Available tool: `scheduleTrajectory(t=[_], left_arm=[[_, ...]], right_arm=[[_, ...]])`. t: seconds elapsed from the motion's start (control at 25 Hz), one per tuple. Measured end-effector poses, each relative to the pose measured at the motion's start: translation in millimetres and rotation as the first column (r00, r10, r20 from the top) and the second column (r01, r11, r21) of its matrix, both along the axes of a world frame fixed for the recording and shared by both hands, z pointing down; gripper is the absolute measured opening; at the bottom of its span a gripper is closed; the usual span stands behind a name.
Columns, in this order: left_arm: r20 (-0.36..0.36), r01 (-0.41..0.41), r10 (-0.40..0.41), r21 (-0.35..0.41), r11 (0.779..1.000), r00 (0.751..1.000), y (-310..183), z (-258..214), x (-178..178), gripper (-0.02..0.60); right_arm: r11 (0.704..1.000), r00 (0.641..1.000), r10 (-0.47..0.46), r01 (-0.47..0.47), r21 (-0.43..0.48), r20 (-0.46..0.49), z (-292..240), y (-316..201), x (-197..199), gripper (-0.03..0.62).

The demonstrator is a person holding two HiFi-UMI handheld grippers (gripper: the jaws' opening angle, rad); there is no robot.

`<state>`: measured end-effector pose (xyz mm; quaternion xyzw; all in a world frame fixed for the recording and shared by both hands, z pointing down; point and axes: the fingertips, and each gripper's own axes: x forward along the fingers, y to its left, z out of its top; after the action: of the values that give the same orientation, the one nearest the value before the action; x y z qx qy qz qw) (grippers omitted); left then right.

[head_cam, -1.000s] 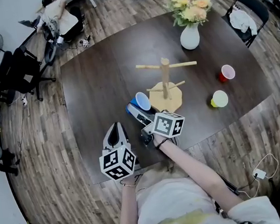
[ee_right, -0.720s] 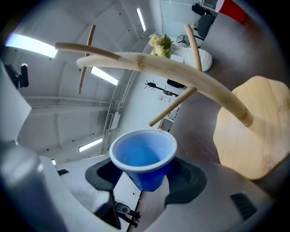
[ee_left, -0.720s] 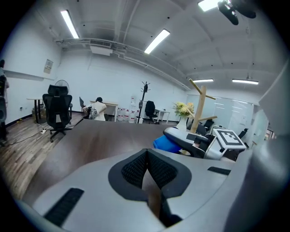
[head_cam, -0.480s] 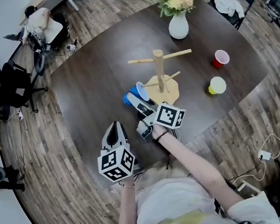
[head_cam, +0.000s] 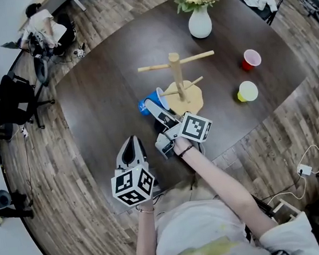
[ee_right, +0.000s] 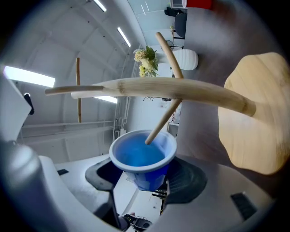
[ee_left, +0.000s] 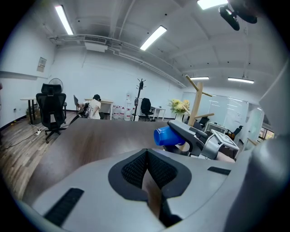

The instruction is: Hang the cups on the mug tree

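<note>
Head view: the dark wooden table point(head_cam: 102, 85) carries the wooden mug tree point(head_cam: 177, 75), which stands upright on its flat base near the table's middle. The right gripper point(head_cam: 156, 106) reaches toward the tree from the person's side and holds the blue cup point(head_cam: 149, 103) on its side, just beside the base, open mouth facing the trunk. The red cup point(head_cam: 251, 59) and the yellow cup point(head_cam: 248, 91) stand upright on the table, well apart from the tree on its far side from the blue cup. A white vase point(head_cam: 200, 24) with flowers stands beyond the tree. The left gripper point(head_cam: 131, 143) sits near the table's near edge, apart from all cups. Left gripper view: the jaws of the left gripper point(ee_left: 146, 168) are pressed together pad to pad, with nothing between them. Ahead, the right gripper point(ee_left: 195, 138) carries the blue cup point(ee_left: 166, 136) clear of the table point(ee_left: 86, 140), in front of the mug tree point(ee_left: 195, 105). Right gripper view: the jaws of the right gripper point(ee_right: 144, 177) clamp the lower body of the blue cup point(ee_right: 141, 156), one pad on each side. The mug tree point(ee_right: 149, 89) fills the frame, and the tip of one lower peg lies inside the outline of the cup's rim. The vase point(ee_right: 186, 59) shows beyond.
</note>
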<state>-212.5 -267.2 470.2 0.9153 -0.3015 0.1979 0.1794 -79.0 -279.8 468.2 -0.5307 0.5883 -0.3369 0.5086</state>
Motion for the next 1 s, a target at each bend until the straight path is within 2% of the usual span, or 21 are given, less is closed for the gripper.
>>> scheduleTrajectory(t=[0.48,0.76,1.0], left_arm=[[-0.025,-0.027,0.027,-0.015,1.0,0.999,11.4,-6.4,19.3,0.015],[-0.033,-0.024,0.024,-0.017,1.0,0.999,13.2,-8.8,22.5,0.015],[-0.034,-0.014,0.014,-0.016,1.0,0.999,13.4,-9.4,19.5,0.015]], right_arm=[[0.999,1.0,0.031,-0.031,0.017,-0.001,3.0,19.9,19.0,0.288],[0.998,0.994,0.057,-0.056,-0.008,0.093,19.5,29.1,31.4,0.287],[0.998,0.992,0.055,-0.054,-0.011,0.115,22.8,30.2,32.4,0.29]])
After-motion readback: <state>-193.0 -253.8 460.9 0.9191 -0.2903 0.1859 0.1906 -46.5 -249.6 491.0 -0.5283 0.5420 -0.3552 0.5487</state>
